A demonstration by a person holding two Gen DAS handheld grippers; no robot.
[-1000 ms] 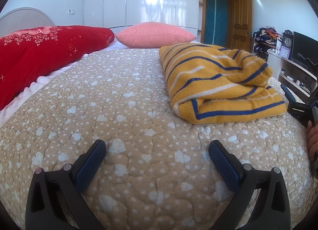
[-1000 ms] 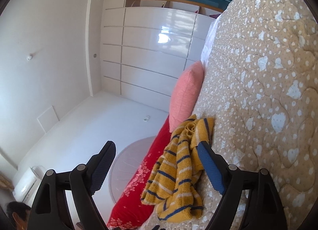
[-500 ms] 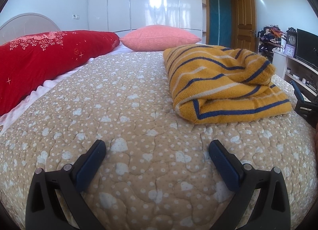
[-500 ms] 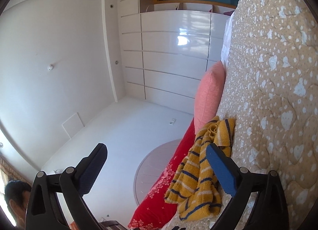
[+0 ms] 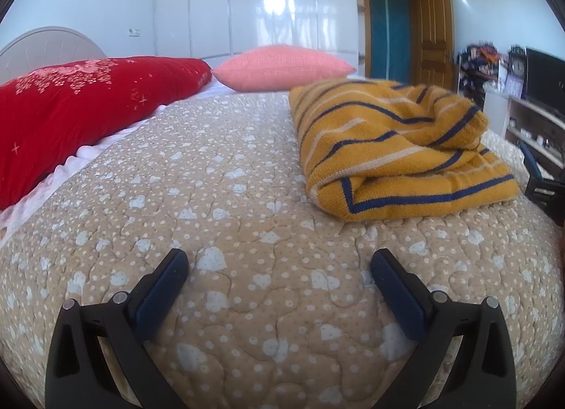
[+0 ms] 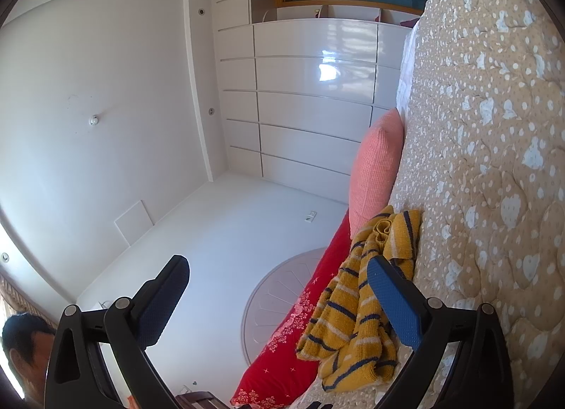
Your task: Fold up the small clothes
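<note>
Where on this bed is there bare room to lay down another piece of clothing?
The widest free patch is the bedspread between the long red pillow and the folded yellow striped sweater, running forward to the left gripper and its open fingers. It narrows toward the pink pillow. The sweater's side is crowded.

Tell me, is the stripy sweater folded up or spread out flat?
Folded. The sweater sits on the bed as a thick bundle, its layers stacked at the near edge.
</note>
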